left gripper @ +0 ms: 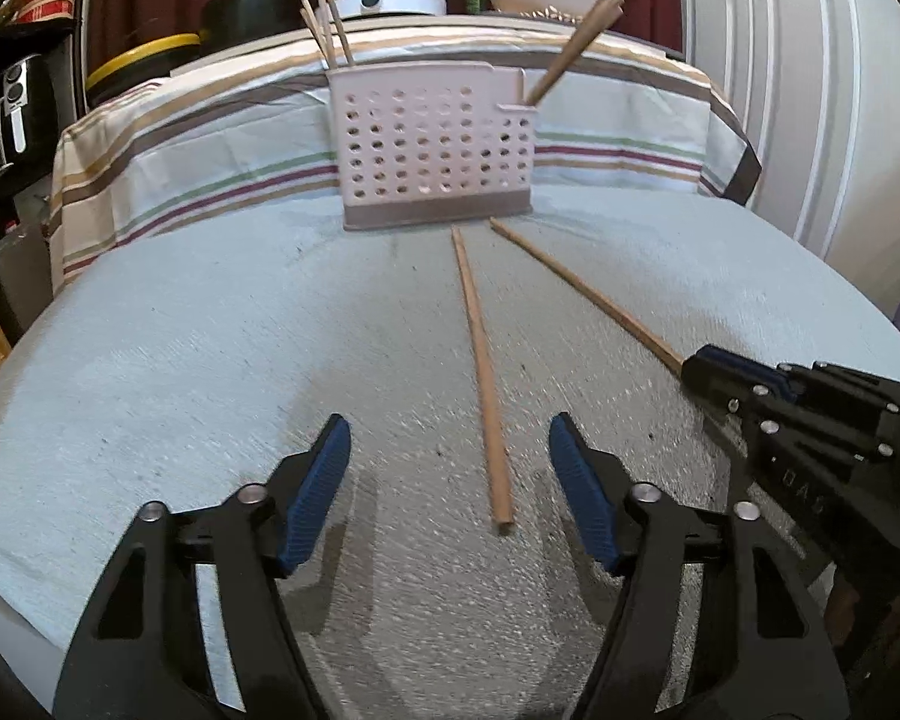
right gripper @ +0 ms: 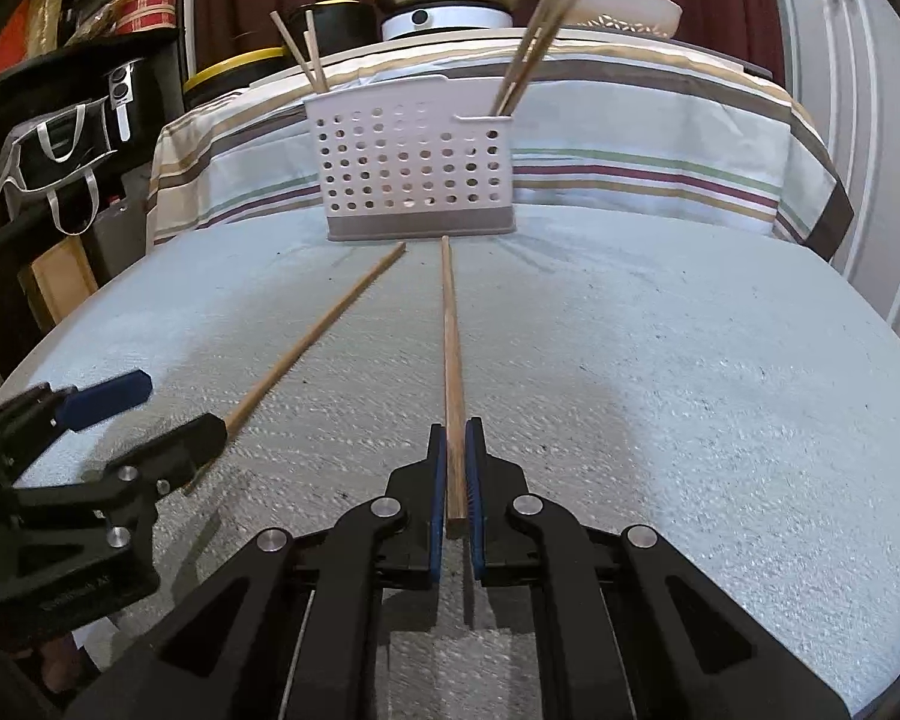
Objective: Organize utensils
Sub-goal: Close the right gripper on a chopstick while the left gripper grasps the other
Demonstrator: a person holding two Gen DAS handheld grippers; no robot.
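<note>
Wooden chopsticks are what I am sorting: several already stand in the pink rack [right gripper: 417,168] at the back of the table [right gripper: 690,360], two are left lying in front of it. My right tongs [right gripper: 457,474] pinch the right chopstick [right gripper: 450,330]; my left tongs [left gripper: 450,480] are spread around the left chopstick [left gripper: 480,372], not gripping. Lettering on the tongs' bodies is too blurred to read, I think.
</note>
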